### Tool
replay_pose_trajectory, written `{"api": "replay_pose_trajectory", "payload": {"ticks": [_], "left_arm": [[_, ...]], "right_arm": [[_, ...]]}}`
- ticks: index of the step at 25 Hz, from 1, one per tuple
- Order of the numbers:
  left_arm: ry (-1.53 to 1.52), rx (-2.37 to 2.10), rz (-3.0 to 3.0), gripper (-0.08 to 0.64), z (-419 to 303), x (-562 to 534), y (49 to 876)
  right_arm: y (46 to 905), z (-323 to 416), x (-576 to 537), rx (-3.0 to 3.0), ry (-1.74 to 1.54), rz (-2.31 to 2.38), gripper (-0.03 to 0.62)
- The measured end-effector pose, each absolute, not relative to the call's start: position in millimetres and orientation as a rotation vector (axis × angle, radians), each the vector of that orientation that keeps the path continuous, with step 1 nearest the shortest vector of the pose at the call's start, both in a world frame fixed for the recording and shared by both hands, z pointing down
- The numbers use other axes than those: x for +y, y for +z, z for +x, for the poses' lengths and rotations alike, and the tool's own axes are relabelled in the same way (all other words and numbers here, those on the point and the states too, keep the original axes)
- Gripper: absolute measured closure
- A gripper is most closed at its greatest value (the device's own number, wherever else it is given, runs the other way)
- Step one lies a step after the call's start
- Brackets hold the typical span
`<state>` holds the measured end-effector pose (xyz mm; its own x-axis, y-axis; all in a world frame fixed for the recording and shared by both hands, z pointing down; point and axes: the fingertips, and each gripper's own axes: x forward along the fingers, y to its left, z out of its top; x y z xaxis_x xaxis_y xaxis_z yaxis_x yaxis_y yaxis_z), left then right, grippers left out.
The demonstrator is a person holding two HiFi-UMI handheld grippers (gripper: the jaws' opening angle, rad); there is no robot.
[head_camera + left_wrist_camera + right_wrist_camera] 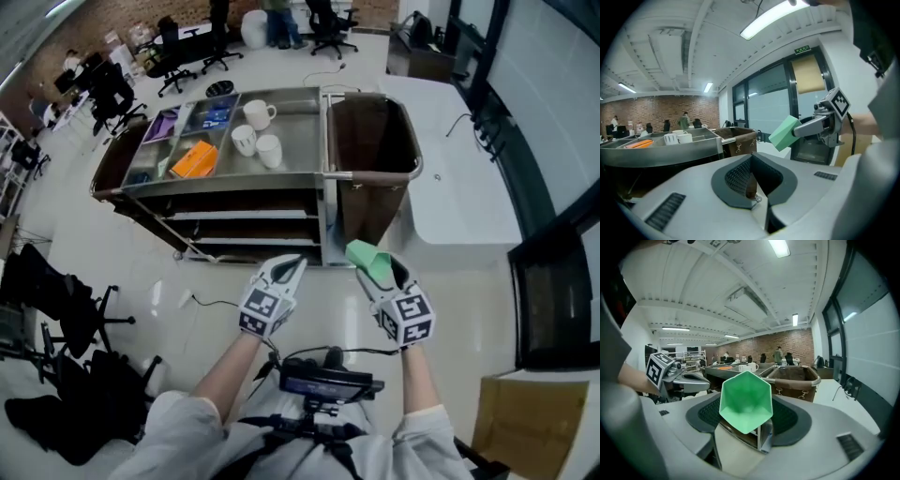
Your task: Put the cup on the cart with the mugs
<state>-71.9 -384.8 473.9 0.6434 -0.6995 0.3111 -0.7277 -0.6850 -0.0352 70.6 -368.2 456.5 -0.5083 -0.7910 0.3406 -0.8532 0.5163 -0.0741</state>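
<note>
A green faceted cup [367, 260] is held in my right gripper [377, 269], whose jaws are shut on its base; its open mouth faces the camera in the right gripper view [746, 401]. The cup also shows in the left gripper view [784, 132]. The steel cart [225, 180] stands ahead, a little way off. Three white mugs [258, 114] stand in its top tray. My left gripper [289, 268] hovers beside the right one, jaws together and holding nothing [751, 187].
A brown bag bin [370, 131] hangs on the cart's right end. An orange item [195, 159] and other small things lie in the tray's left compartments. A white table [459, 187] is to the right, black office chairs [56, 319] to the left, a cardboard box [520, 422] bottom right.
</note>
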Motion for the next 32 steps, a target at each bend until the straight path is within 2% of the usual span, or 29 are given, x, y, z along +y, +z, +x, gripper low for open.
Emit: {"api": "replay_pose_trajectory", "payload": {"ticks": [10, 19, 32], "left_arm": [[0.413, -1.384, 2.761, 0.555, -102, -447, 421], [0.388, -1.319, 2.885, 0.555, -120, -550, 373], [0.404, -1.184, 2.961, 0.555, -165, -716, 352]], "right_arm": [[403, 27, -461, -2.574, 0.149, 1.185, 0.285], [356, -10, -601, -2.468, -0.067, 1.192, 0.285], [356, -79, -795, -2.199, -0.196, 1.079, 0.286]]}}
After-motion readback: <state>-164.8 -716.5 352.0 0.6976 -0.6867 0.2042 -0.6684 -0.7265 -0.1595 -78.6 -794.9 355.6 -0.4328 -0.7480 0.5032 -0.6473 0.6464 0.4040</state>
